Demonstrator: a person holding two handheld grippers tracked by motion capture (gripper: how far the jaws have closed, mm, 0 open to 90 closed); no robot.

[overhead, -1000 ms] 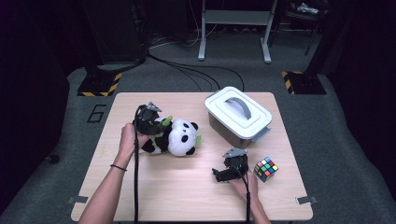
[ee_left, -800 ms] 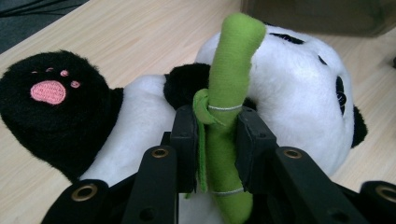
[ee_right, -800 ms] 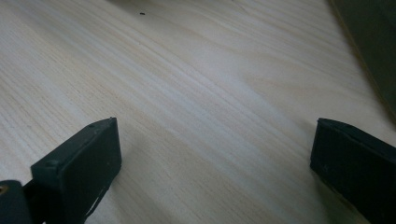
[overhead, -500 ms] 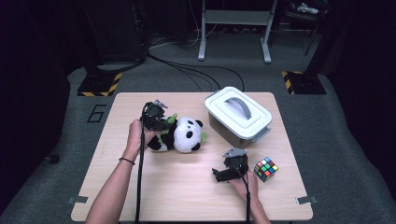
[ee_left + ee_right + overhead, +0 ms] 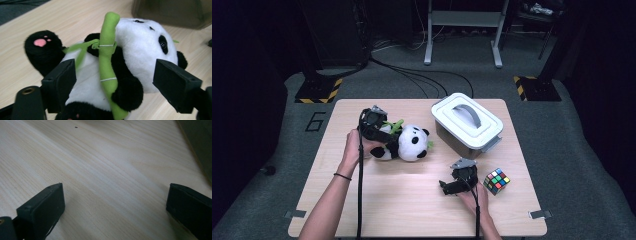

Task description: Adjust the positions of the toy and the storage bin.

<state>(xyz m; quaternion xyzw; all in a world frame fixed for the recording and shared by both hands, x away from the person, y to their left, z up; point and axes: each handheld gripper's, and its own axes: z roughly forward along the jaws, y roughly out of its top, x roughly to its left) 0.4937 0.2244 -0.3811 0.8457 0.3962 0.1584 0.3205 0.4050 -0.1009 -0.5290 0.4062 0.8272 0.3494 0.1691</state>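
Observation:
A black-and-white plush panda (image 5: 413, 143) lies on its back at the middle left of the wooden table (image 5: 402, 205), hugging a green bamboo stalk (image 5: 107, 62). My left gripper (image 5: 383, 134) is at the panda's left side. Its jaws have just been opening and now stand wide on either side of the panda's belly (image 5: 85, 82), without squeezing it. My right gripper (image 5: 448, 187) rests low over bare wood near the front right, open, with nothing between its fingers (image 5: 42, 210).
A white lidded box (image 5: 467, 121) with a grey handle stands at the back right, close to the panda's head. A colourful puzzle cube (image 5: 496, 181) lies just right of the right gripper. Black cables trail back from both grippers along the forearms.
The left hand has carried the panda a little to the right and away from the person. The right hand has stayed where it was.

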